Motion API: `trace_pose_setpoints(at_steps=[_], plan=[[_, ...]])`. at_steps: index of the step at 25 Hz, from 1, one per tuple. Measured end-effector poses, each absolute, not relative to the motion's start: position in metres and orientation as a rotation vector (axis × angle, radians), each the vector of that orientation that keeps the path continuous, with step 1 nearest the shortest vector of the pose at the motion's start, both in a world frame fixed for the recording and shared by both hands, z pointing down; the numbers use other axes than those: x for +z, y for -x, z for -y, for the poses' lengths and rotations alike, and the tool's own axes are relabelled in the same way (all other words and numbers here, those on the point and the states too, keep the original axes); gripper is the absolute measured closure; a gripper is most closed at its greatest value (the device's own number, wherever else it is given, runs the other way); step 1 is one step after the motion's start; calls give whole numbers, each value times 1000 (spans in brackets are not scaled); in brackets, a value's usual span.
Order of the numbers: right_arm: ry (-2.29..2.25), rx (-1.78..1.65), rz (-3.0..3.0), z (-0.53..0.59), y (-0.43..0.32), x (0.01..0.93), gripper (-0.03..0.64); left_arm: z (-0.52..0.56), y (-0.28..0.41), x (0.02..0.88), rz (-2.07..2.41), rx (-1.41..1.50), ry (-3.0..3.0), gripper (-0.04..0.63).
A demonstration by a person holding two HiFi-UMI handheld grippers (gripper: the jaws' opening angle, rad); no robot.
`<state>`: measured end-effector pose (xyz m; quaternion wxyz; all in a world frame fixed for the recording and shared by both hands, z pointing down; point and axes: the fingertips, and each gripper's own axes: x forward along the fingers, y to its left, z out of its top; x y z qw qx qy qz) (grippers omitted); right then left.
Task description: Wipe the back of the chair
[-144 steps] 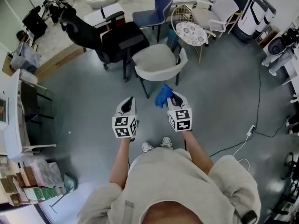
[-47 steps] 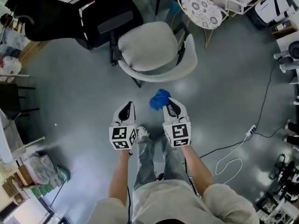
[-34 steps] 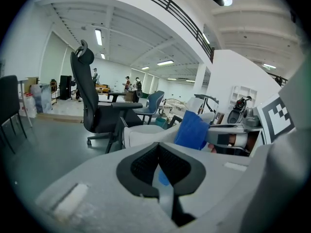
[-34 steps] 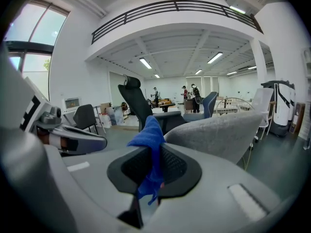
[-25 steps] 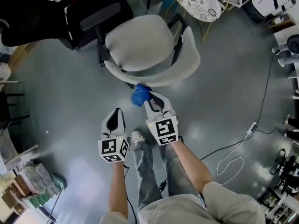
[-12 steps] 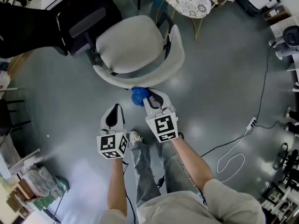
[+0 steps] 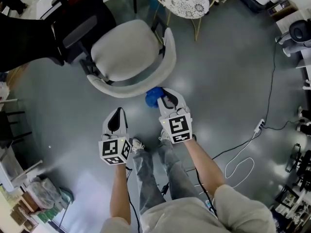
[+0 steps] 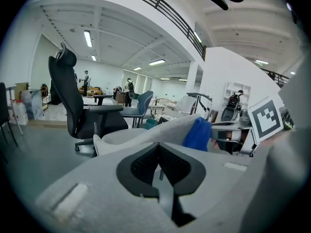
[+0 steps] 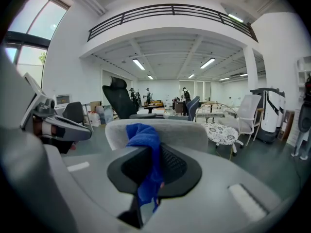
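Observation:
The light grey chair [image 7: 127, 57] stands in front of me, its curved back [image 7: 146, 84] facing my grippers. My right gripper [image 7: 162, 100] is shut on a blue cloth [image 7: 154, 96], which sits close against the outside of the chair's back. In the right gripper view the blue cloth [image 9: 146, 152] hangs from the shut jaws in front of the chair's back [image 9: 160, 131]. My left gripper [image 7: 115, 121] is shut and holds nothing, a little short of the chair. In the left gripper view the blue cloth [image 8: 197, 134] and the chair's back [image 8: 150, 135] show ahead.
A black office chair [image 7: 53, 30] stands left of the grey chair. A round patterned side table [image 7: 183, 0] is behind it. A white cable [image 7: 243, 152] runs over the floor at the right. Boxes and bags [image 7: 34, 198] lie at the lower left.
I have walked up to the chair with the cloth held. In the last second the right gripper and cloth shifted right along the back of the chair.

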<state>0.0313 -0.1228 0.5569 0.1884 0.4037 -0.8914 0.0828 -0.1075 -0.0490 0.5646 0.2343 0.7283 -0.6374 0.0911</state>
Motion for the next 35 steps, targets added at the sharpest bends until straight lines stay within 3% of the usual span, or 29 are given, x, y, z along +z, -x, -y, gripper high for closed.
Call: trace_pose_setpoints(at_steps=[10, 23, 35], plan=[[-1268, 228, 2433, 190, -102, 564, 580, 56, 87, 564, 1743, 277, -2003, 591], [-1289, 175, 2359, 259, -128, 586, 580, 49, 91, 567, 1753, 300, -1988, 589], [-1335, 122, 2305, 232, -140, 591, 580, 42, 97, 568, 1739, 292, -1998, 590]])
